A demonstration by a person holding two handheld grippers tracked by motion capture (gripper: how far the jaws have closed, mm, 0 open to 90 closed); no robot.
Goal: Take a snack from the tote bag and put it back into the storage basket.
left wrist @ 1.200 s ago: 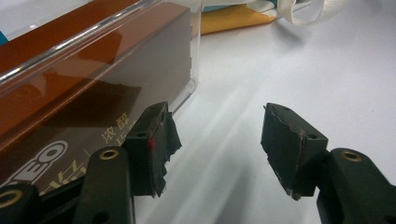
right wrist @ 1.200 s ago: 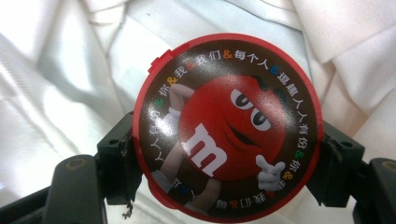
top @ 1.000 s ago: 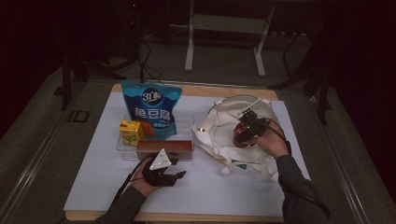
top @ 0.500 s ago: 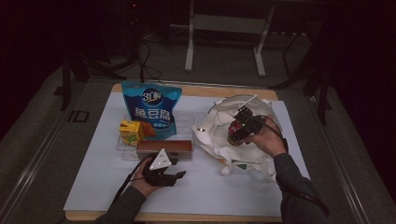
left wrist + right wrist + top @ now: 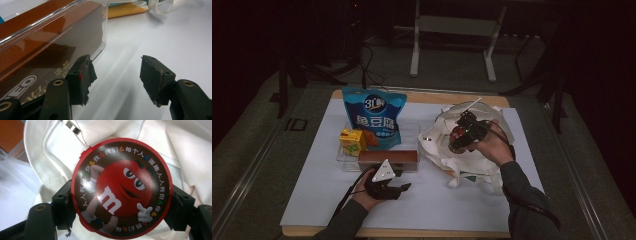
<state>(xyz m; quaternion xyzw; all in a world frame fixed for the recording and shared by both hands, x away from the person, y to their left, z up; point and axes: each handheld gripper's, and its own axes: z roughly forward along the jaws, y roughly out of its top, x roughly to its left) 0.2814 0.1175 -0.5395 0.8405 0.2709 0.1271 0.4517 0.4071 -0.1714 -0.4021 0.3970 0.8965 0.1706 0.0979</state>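
Observation:
My right gripper [image 5: 460, 134] is shut on a round red M&M's candy tin [image 5: 121, 187], held over a crumpled white cloth bag [image 5: 472, 150] at the table's right; the tin [image 5: 458, 136] faces the camera between the two jaws. My left gripper [image 5: 387, 186] rests open on the white mat near the front, just in front of a brown box [image 5: 388, 159]. In the left gripper view the fingers [image 5: 82, 77] stand apart with nothing between them, and the brown box [image 5: 45, 47] lies behind a clear plastic wall at the left.
A clear tray [image 5: 409, 131] holds a blue snack bag [image 5: 373, 116], a yellow juice carton [image 5: 352, 142] and the brown box. A white mat [image 5: 437, 200] covers the wooden table. A metal stand [image 5: 452, 30] is on the floor behind.
The right gripper has carried the red tin leftward and slightly up over the white bag. The left gripper has stayed in place.

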